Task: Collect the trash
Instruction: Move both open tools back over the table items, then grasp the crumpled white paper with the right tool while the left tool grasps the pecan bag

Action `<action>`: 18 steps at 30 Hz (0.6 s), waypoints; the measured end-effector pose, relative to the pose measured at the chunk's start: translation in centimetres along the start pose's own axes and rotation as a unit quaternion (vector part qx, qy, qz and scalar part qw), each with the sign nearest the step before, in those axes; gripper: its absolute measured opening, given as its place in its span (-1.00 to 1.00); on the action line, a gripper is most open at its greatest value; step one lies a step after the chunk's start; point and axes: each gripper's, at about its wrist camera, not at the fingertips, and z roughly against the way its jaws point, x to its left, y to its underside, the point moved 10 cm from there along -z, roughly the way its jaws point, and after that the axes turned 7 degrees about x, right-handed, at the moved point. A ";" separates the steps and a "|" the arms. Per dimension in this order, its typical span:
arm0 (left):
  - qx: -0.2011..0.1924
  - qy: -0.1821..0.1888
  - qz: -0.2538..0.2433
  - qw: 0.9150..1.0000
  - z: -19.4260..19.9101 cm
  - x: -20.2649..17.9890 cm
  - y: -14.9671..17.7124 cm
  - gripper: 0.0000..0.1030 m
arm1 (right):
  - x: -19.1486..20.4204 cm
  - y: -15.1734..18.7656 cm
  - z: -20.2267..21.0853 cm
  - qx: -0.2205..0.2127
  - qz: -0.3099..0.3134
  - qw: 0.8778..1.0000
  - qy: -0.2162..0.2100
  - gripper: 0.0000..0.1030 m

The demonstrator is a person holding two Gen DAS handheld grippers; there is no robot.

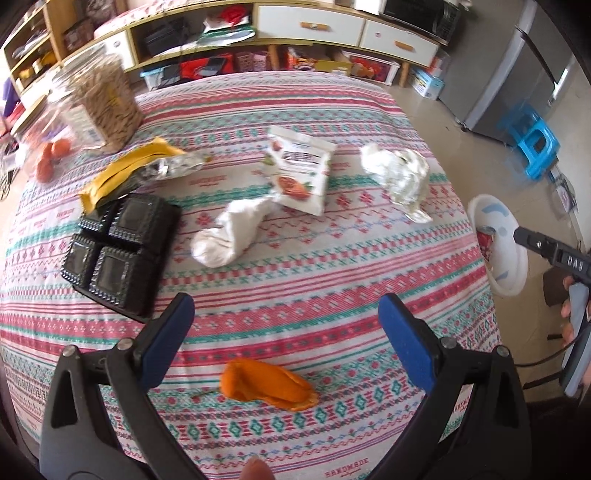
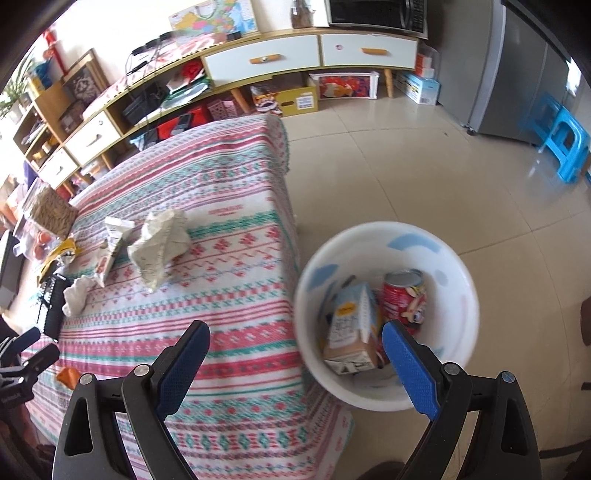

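Observation:
My left gripper (image 1: 286, 317) is open and empty above the striped tablecloth (image 1: 295, 258), with an orange peel (image 1: 267, 384) lying just below its fingers. Farther off lie a black plastic tray (image 1: 122, 251), a yellow foil wrapper (image 1: 136, 170), a white crumpled tissue (image 1: 232, 236), a snack packet (image 1: 299, 170) and crumpled white paper (image 1: 400, 173). My right gripper (image 2: 295, 350) is open and empty, over the table's right edge beside the white trash bin (image 2: 388, 236). The bin holds a carton (image 2: 351, 328) and a red can (image 2: 404, 299). The right gripper also shows in the left wrist view (image 1: 517, 236).
A jar of seeds (image 1: 103, 107) and oranges (image 1: 51, 155) stand at the table's far left. Beyond are a low cabinet (image 1: 314, 26), a grey fridge (image 1: 517, 74) and a blue stool (image 1: 535, 144) on the tiled floor (image 2: 406, 166).

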 end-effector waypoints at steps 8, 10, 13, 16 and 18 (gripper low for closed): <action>0.002 -0.010 0.023 1.000 -0.7 2.0 -2.4 0.93 | 4.7 -1.5 -1.8 0.005 0.025 1.000 -0.010 0.86; 0.001 -0.016 0.030 0.999 -0.8 2.5 -3.1 0.93 | 5.9 -2.2 -2.3 0.004 0.029 0.999 -0.014 0.86; 0.000 -0.027 0.033 0.999 -1.0 3.2 -4.0 0.93 | 7.5 -3.0 -3.2 0.004 0.036 0.999 -0.016 0.86; -0.001 -0.038 0.033 0.999 -1.4 3.7 -4.9 0.93 | 9.0 -3.9 -4.5 0.005 0.043 0.999 -0.016 0.86; -0.004 -0.045 0.033 0.998 -1.7 4.1 -5.6 0.93 | 9.8 -4.4 -5.4 0.006 0.046 0.999 -0.018 0.86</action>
